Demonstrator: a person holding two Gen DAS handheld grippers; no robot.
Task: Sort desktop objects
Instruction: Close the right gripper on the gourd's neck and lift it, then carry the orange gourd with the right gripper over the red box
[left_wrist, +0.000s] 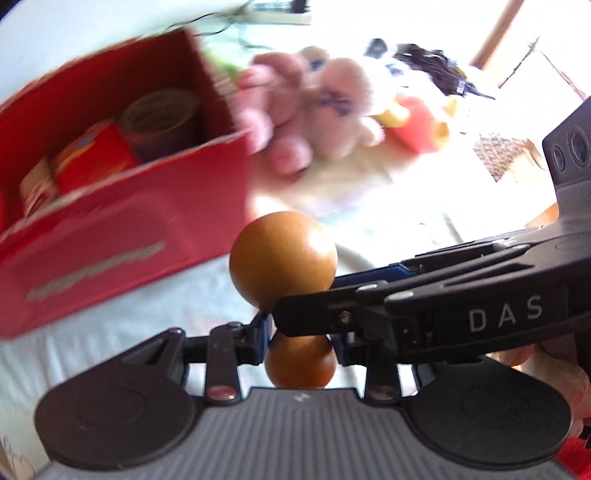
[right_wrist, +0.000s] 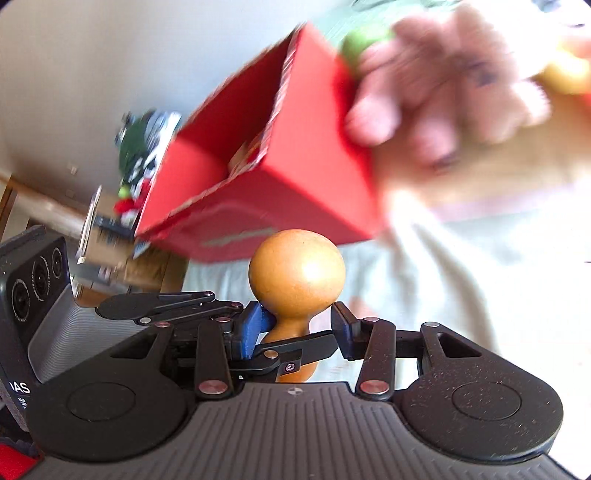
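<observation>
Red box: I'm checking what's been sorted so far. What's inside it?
The left wrist view shows the red box holding a brown tape roll, a red packet and a pale item at its end. Anything under them is covered.

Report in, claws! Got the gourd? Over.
Left claw shut on wooden gourd. Right claw around its neck, one pad off. Red box ahead, nothing blocking.

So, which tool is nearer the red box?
Left. The left tool sits beside the red box; the right tool comes in from the wooden gourd's far side, farther off.
</observation>
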